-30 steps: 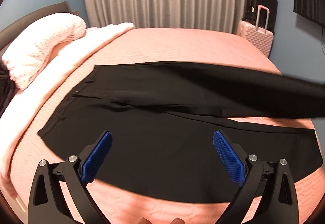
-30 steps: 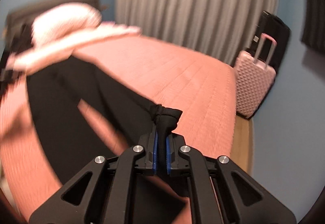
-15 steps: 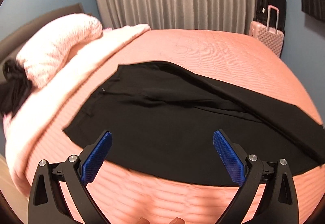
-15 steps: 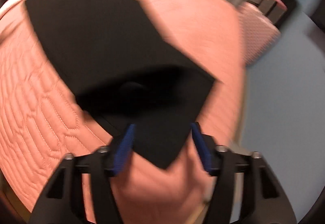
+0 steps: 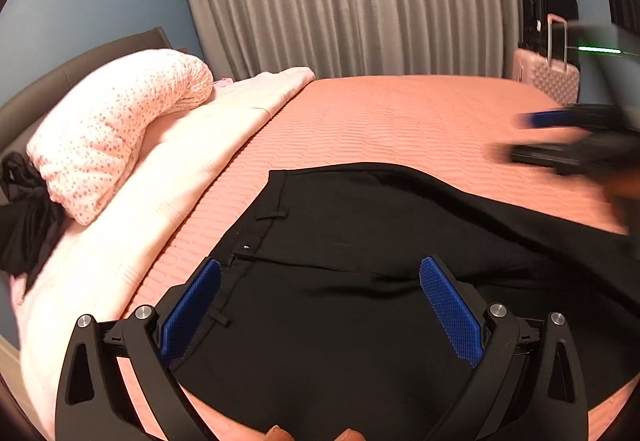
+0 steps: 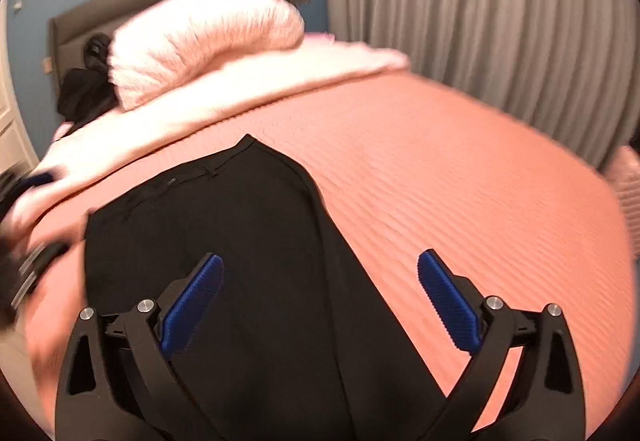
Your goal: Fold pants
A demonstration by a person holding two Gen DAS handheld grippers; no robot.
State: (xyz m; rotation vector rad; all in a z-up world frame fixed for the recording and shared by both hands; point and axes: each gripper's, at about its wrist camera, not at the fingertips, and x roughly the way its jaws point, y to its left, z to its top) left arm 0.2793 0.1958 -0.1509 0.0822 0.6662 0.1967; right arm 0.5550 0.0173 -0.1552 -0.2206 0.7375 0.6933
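1. Pants (image 5: 360, 281), black, lie flat on the salmon bedspread (image 5: 400, 121) in the left wrist view, waistband toward the pale pink blanket (image 5: 160, 193) and the speckled pillow (image 5: 120, 121). One leg is laid over the other, so they show as a single dark shape. A second ago the upper leg hung stretched across the bed and apart from the lower one; half a second ago it was settling onto it.
2. The left hand-held gripper (image 5: 320, 313) hangs over the waist of the pants with its blue pads (image 5: 452, 313) spread wide and nothing between them. That spread matches both earlier pictures, but the camera now sits closer to the waistband.
3. At the right edge of this view the right hand-held gripper (image 5: 576, 141) shows as a dark blur above the bedspread. A pink suitcase (image 5: 548, 77) and a black one stand by the grey curtain (image 5: 352, 1).
4. In the right wrist view the pants (image 6: 224, 241) run from the waistband near the blanket (image 6: 240, 97) down under the camera.
5. The right hand-held gripper (image 6: 320, 301) is wide apart and empty over the edge of the pants. A second ago it was clamped on bunched black cloth; half a second ago it had already let go.
6. The left hand-held gripper (image 6: 28, 225) is a blur at the left edge.
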